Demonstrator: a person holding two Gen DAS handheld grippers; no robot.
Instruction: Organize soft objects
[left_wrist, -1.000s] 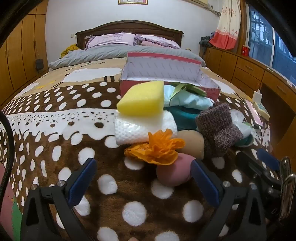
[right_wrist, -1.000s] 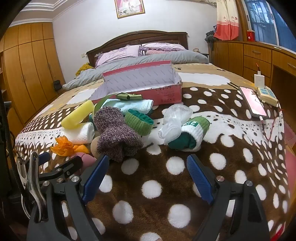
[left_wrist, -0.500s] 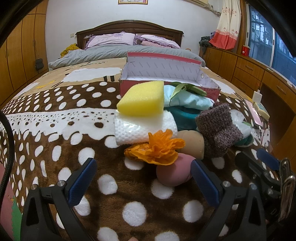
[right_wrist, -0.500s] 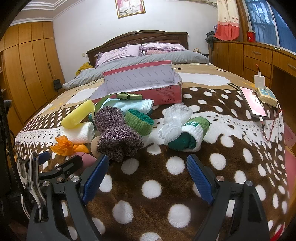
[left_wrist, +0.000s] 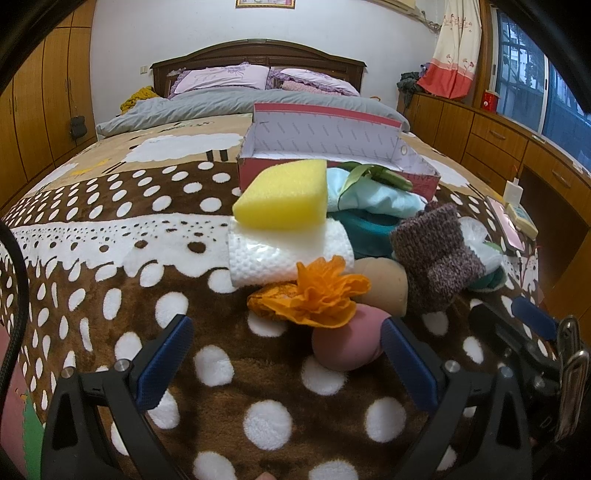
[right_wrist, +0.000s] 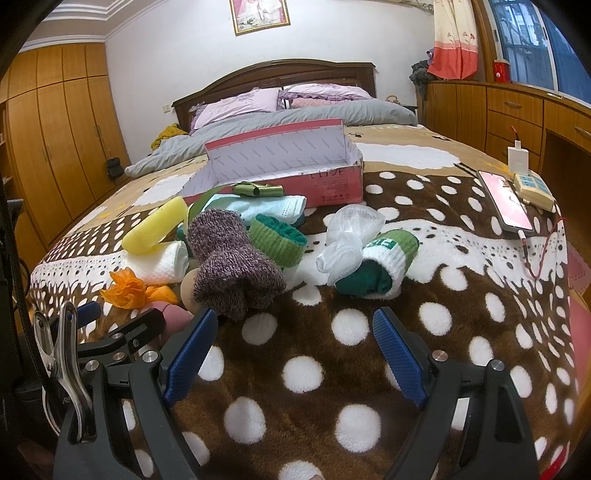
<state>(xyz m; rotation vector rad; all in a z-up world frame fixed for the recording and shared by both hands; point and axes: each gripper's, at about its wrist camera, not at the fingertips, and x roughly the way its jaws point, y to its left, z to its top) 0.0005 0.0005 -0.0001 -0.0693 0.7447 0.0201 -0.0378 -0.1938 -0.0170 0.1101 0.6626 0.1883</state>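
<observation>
1. Two grippers sat low over the brown polka-dot blanket (right_wrist: 325, 373); left gripper (left_wrist: 286, 363) had its blue jaws spread wide, nothing held.
2. Right gripper (right_wrist: 291, 356) was equally wide apart, empty, above bare blanket.
3. Pink shoebox (left_wrist: 334, 155) lay open mid-bed; every soft item was piled just in front of it, none inside as far as visible.
4. Yellow sponge (left_wrist: 284, 201) rested on a white folded cloth (left_wrist: 280, 254), in front of the shoebox's left corner.
5. Orange fabric flower (left_wrist: 314, 299) touched a pink ball (left_wrist: 347, 343), nearest the left gripper.
6. Purple knit sock (right_wrist: 231, 264) lay in front of the shoebox, beside a green rolled sock (right_wrist: 279, 238).
7. White mesh pouf (right_wrist: 349, 236) leaned on a green-white sock roll (right_wrist: 380, 264), right of the pile.
8. Phone (right_wrist: 506, 201) lay right of the shoebox, near the bed edge.
</observation>
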